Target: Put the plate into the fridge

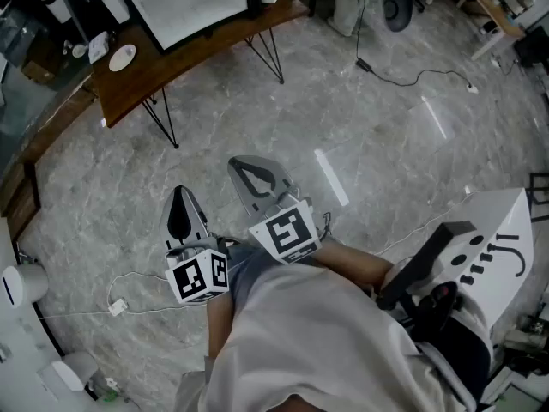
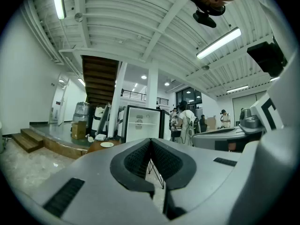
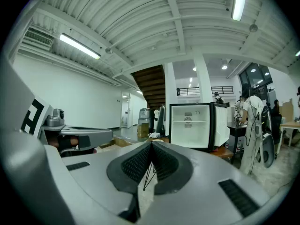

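A small white plate (image 1: pixel 122 57) lies on the curved wooden table (image 1: pixel 197 58) far ahead at the upper left. It also shows as the plate (image 2: pixel 107 145) in the left gripper view. The mini fridge (image 1: pixel 184 3) stands on the same table with its door open and its white inside empty; both gripper views face the fridge (image 2: pixel 143 123) (image 3: pixel 193 125). My left gripper (image 1: pixel 178 192) and right gripper (image 1: pixel 243 166) are held side by side close to the person's body, over the marble floor. Both are shut with nothing between the jaws (image 2: pixel 151 140) (image 3: pixel 151 144).
Hairpin table legs (image 1: pixel 163 114) stand between me and the table top. A white cable with a plug (image 1: pixel 118 305) lies on the floor at the left. A white machine with a black handle (image 1: pixel 489 247) is at my right. People (image 2: pixel 187 121) stand beyond the fridge.
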Tool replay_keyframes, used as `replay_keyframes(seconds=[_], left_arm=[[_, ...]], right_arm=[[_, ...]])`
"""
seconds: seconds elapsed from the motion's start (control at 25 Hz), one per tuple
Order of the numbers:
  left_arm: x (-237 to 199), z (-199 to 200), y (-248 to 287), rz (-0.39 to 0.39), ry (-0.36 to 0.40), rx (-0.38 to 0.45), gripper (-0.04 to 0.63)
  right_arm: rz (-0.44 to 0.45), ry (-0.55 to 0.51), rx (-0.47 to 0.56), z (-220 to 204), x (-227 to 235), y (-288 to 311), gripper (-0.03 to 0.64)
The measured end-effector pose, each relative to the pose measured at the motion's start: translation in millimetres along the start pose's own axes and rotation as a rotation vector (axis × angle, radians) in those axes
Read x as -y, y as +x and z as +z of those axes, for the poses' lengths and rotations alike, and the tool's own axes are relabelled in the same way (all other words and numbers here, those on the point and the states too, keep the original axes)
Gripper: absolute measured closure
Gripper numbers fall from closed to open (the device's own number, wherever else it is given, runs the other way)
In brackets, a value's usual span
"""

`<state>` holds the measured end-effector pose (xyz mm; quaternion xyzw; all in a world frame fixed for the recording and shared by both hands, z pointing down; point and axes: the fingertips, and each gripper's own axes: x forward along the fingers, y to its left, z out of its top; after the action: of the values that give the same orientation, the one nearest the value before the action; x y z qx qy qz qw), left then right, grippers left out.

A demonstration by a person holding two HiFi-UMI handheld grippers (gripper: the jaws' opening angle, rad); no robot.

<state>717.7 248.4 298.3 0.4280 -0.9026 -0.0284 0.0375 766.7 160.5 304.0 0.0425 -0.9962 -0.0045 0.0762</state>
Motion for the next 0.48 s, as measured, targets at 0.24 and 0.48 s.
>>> replay_keyframes(seconds=[0.24, 0.48], left_arm=[[-13.3, -5.1, 3.3, 0.004, -0.005, -0.003, 0.577], [-40.0, -10.7, 24.6, -0.002, 0.044, -0.032, 0.577]], right_arm=[[0.003, -0.016, -0.008, -4.6, -5.2, 10.8, 0.600], [0.021, 0.020, -0.024, -6.2, -15.2, 37.9, 0.600]])
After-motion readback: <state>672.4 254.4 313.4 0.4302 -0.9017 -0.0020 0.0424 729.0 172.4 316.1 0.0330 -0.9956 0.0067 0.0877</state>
